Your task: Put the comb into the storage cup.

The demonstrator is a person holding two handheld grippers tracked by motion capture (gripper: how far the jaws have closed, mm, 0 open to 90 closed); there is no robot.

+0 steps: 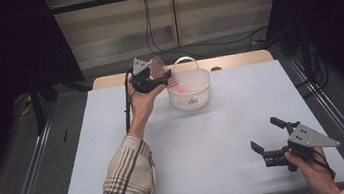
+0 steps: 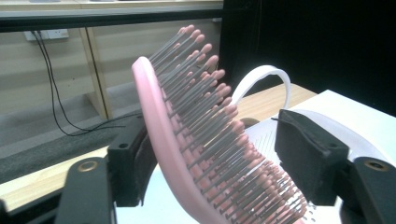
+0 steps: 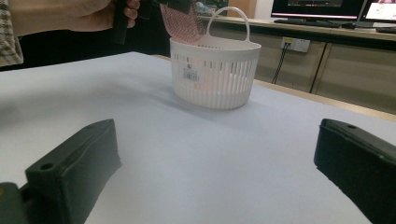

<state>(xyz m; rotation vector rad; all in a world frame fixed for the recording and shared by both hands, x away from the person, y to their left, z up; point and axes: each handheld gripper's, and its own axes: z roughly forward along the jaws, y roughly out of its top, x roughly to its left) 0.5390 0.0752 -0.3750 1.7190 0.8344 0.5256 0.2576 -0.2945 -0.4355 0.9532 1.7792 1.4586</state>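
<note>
A pink brush (image 2: 196, 140) is seen between the jaws of the left claw (image 1: 170, 77), at the far left part of the white desk (image 1: 215, 136), right at the left rim of the white basket (image 1: 190, 90). In the left gripper view the brush stands tilted, its curved back towards the left jaw and its pink-tipped bristles towards the right jaw. The back lies against the left jaw or just beside it; which of the two cannot be told. A clear gap is seen between the bristle tips and the right jaw, so the brush is not pressed from both sides and the left claw is held partly open. The lower end of the brush is cut off by the picture's edge there. In the right gripper view the brush (image 3: 183, 21) is seen to hang over the basket's (image 3: 215, 77) left rim, with pink showing through the slotted wall, so its lower part is inside the basket. The basket's hoop handle (image 2: 264, 77) stands upright behind the brush.

The right claw (image 1: 266, 137) is held just above the desk's near right corner, well apart from the basket, pointing left. Its jaws are spread wide, and nothing is held between them; bare desk (image 3: 210, 163) is seen in the gap.

A plaid sleeve (image 1: 128, 183) is worn on the left arm.
</note>
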